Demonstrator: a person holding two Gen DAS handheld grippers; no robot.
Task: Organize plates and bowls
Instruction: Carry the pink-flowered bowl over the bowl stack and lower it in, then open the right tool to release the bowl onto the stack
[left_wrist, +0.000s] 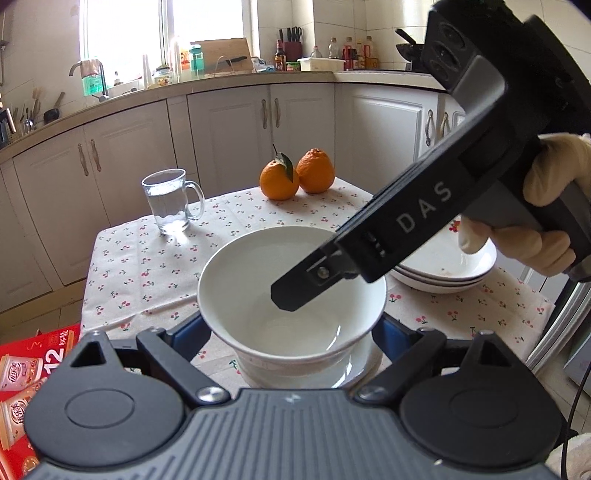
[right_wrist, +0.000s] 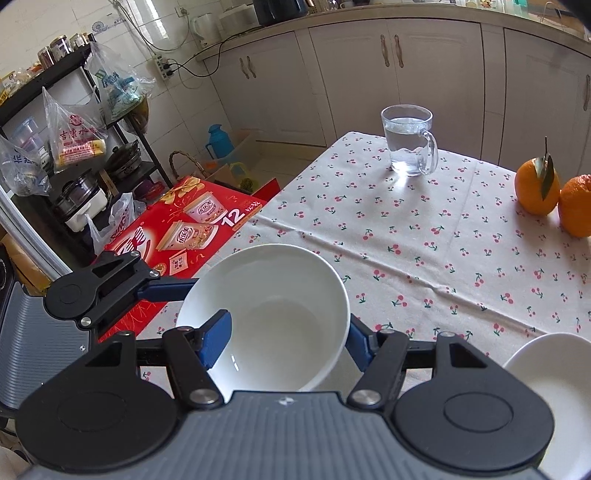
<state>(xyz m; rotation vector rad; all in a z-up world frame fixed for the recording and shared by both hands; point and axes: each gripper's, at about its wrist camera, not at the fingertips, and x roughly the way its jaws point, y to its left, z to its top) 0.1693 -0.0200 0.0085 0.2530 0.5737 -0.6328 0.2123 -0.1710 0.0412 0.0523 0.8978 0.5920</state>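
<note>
Stacking step: right gripper (right_wrist: 280, 341) clamps white bowl's (right_wrist: 266, 317) rim; left gripper (left_wrist: 291, 332) straddles lower bowl (left_wrist: 295, 369), contact unclear. Next: lower, nest, release near table's (right_wrist: 424, 236) front edge.

Two bowls (left_wrist: 291, 295), three plates (left_wrist: 443, 273), two oranges (left_wrist: 279, 181), one mug (left_wrist: 170, 201).

The left wrist view looks forward and down from just behind the left gripper (left_wrist: 291, 332), very near a white bowl (left_wrist: 291, 295), across the cherry-print tablecloth (left_wrist: 147, 266) toward the far cabinets and window. The right wrist view sits just behind the right gripper (right_wrist: 284, 339), tilted more steeply, facing the table's left side and the floor beyond. Both views share the bowl, the glass mug (left_wrist: 170, 201), the two oranges (left_wrist: 295, 177), the stacked plates (left_wrist: 443, 273) and the red box (left_wrist: 37, 354).
</note>
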